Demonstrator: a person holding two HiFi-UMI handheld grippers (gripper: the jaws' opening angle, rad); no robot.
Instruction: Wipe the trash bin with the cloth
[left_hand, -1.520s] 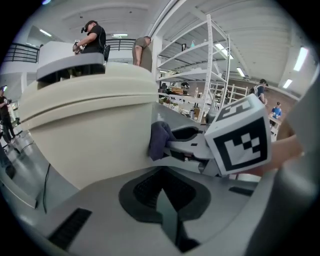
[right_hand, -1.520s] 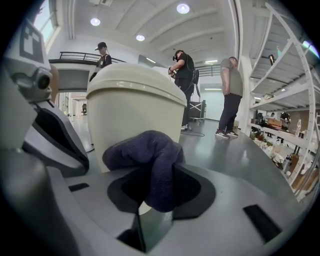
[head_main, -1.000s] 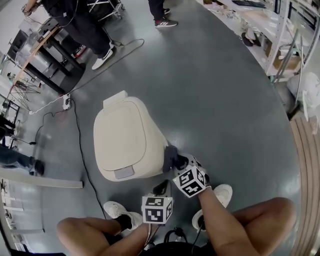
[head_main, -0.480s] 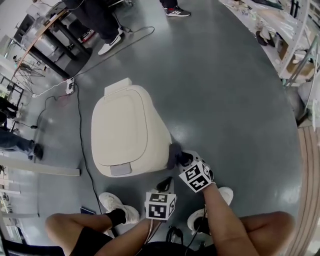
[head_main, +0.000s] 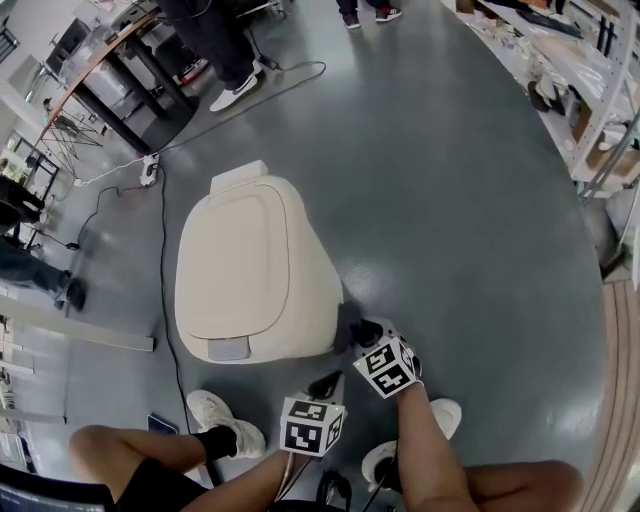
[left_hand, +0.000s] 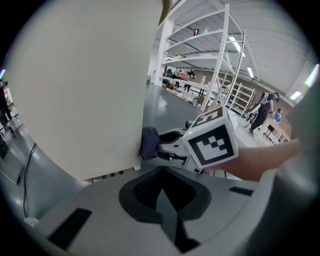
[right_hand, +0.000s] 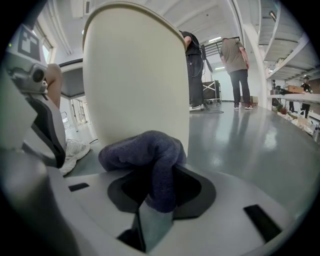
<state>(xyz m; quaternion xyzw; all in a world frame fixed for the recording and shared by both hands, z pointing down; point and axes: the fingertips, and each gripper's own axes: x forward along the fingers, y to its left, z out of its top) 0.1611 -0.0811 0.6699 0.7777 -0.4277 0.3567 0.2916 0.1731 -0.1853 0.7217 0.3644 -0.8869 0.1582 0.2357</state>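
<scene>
1. Grey workshop floor (head_main: 450, 200) is filling the head view. Shelving (head_main: 590, 80) is running along 2–3 o'clock, a dark table (head_main: 110, 90) is standing at 10–11 o'clock, and bystanders' legs (head_main: 225, 50) are showing at 12.
2. Cream trash bin (head_main: 250, 270), lid shut, is sitting upright just left of centre, approx 9 o'clock. A black cable (head_main: 163, 300) is trailing on the floor along its 9 o'clock side.
3. At 5 o'clock of centre the right gripper (head_main: 362, 332) is clenching a dark blue-grey cloth (head_main: 346, 322) btwn its jaws. In the right gripper view the cloth is bunching over the jaw tips w/ the bin wall rising straight behind it.
4. Cloth is pressing against the bin's side wall low down, at the bin's 4 o'clock corner. The left gripper view is showing it touching the wall nr the bottom edge.
5. Off the bin, the left gripper (head_main: 322, 383) is hovering at 7 o'clock of the right one, jaws closed together w/ nothing btwn them, touching neither bin nor cloth.
6. Person is crouching: bare legs (head_main: 130, 455) are spreading to 7 and 5 o'clock, and white shoes (head_main: 220, 415) are resting on the floor at 6–7 o'clock, just below the bin's front.
</scene>
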